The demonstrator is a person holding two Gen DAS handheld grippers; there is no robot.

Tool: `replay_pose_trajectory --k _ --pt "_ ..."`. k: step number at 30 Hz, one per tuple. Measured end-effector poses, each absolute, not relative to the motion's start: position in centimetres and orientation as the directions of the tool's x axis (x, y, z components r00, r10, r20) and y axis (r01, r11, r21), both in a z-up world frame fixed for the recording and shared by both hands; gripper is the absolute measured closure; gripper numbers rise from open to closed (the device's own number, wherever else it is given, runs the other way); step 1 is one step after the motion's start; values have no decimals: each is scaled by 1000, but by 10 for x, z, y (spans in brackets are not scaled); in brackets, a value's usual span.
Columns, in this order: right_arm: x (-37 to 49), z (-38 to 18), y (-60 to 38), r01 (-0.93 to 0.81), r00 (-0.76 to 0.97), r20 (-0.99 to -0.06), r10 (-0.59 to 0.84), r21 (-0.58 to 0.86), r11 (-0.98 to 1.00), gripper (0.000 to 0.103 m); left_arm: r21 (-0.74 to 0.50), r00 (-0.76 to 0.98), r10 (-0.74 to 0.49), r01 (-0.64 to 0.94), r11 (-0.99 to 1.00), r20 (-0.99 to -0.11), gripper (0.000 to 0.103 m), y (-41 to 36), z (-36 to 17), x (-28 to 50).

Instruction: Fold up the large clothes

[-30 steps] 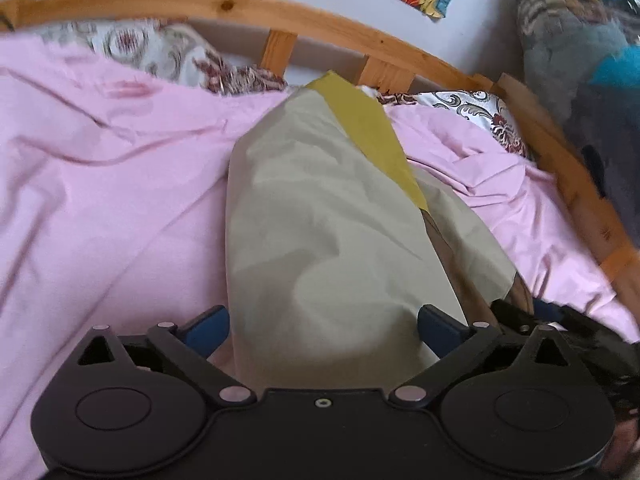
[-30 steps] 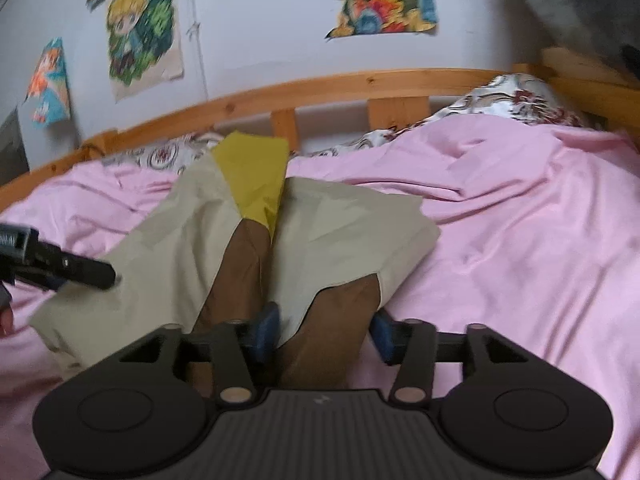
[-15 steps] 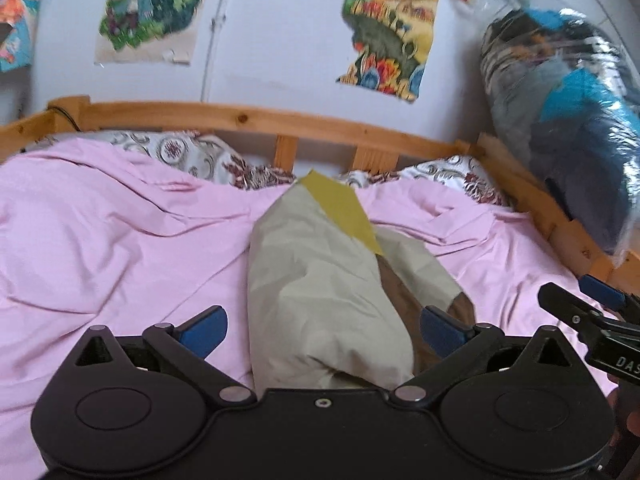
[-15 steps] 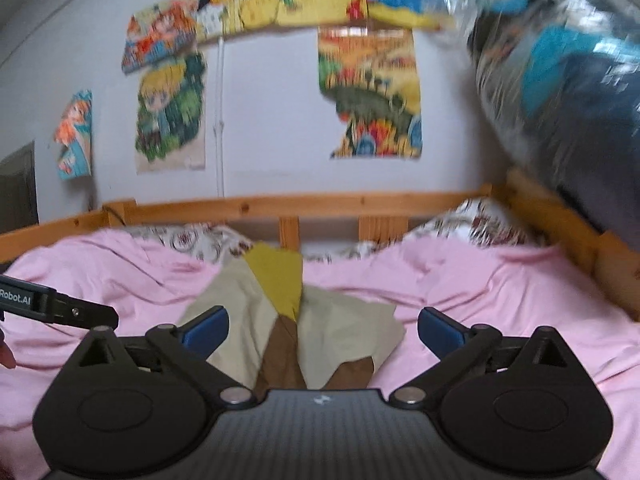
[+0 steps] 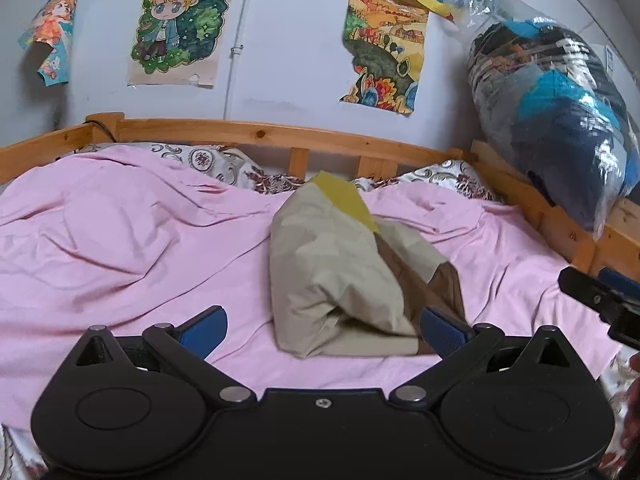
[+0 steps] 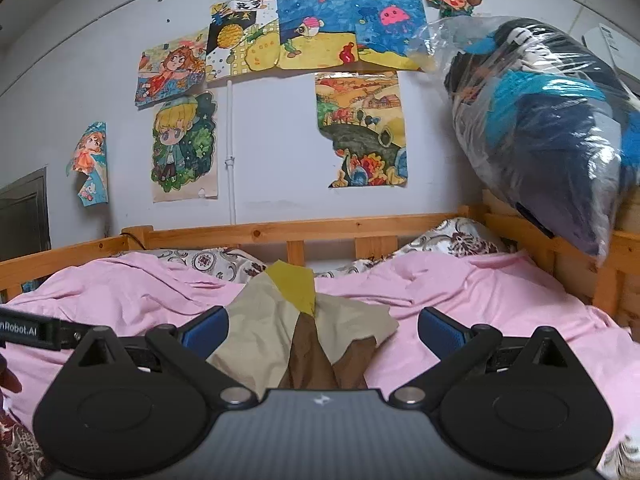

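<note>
My left tongs (image 5: 322,330) and right tongs (image 6: 322,330) gape wide and empty, the right having just opened, leaving the folded garment (image 5: 340,264) resting mid-bed on the pink sheet (image 5: 120,248), near the far rail.

My way forward over the pink sheet (image 5: 120,264) is blocked mid-bed only by the folded garment (image 5: 336,280); bare sheet runs on either side of it. At the bed's far edge the wooden rail (image 6: 320,228) and patterned pillows (image 6: 460,240) close things off, and the plastic-wrapped bundle (image 6: 552,132) overhangs the right rail.
</note>
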State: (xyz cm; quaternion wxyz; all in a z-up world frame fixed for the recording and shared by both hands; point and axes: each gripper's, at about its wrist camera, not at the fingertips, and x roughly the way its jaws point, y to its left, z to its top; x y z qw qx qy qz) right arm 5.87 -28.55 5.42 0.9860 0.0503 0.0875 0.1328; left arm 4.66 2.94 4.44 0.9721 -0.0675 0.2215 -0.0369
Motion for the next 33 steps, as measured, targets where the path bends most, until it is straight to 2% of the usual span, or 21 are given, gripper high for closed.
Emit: replay_pose_trajectory --k 17,33 --pt "60 28 -274 -265 922 -264 282 99 959 0 -103 881 -66 20 994 -469 1 27 20 46" --pt "60 27 -274 -269 918 -274 286 98 958 0 -105 883 -64 17 994 -466 1 27 20 46"
